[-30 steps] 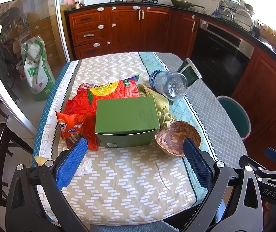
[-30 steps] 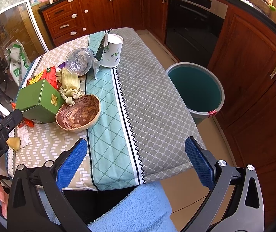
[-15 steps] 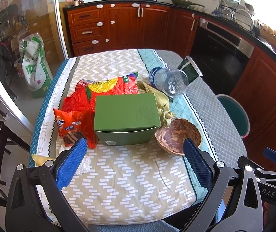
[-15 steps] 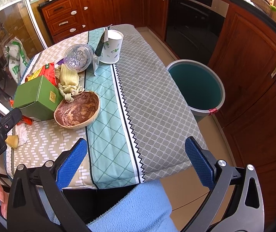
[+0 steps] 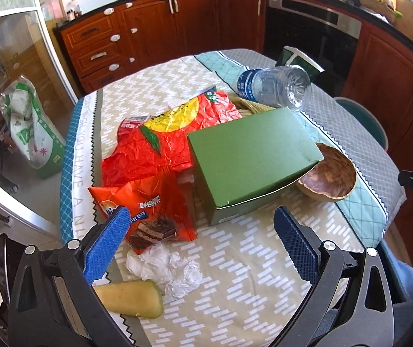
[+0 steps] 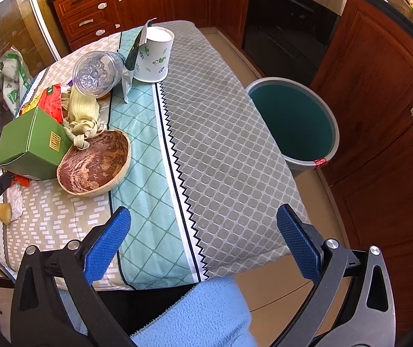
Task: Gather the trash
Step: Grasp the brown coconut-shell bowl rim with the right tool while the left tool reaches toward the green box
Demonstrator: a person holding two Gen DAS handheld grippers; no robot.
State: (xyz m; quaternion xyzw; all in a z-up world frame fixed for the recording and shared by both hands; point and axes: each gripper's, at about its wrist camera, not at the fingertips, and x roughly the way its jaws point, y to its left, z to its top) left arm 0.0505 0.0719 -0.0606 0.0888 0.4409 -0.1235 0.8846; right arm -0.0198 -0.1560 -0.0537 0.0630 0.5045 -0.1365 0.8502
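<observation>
The left tool [image 5: 199, 240] hangs over the near left part of the table [image 5: 252, 283], its blue pads wide apart and holding nothing. Just beneath its left pad lies a pale yellow peel [image 5: 129, 299], long axis across the view, touching a crumpled white tissue [image 5: 167, 269] that sits between the pads. Just ahead of the left pad is an orange wafer wrapper [image 5: 151, 205], and behind it a larger crumpled red and yellow bag [image 5: 166, 136]. Ahead and between the pads, a green box [image 5: 249, 156] lies flat, its long axis running from near left to far right, with the open flap facing right. To its right a brown bowl-shaped husk [image 5: 329, 175] touches the box. Farther off, a clear plastic bottle [image 5: 275, 86] lies on its side, base toward the tool.

The right tool [image 6: 203, 230] hovers over the table's near edge, pads equally spread and empty. Ahead to its left stand a white cup [image 6: 154, 55] and dried corn husks [image 6: 82, 112]; to the right, on the floor beside the table, stands an open teal bin [image 6: 296, 121].
</observation>
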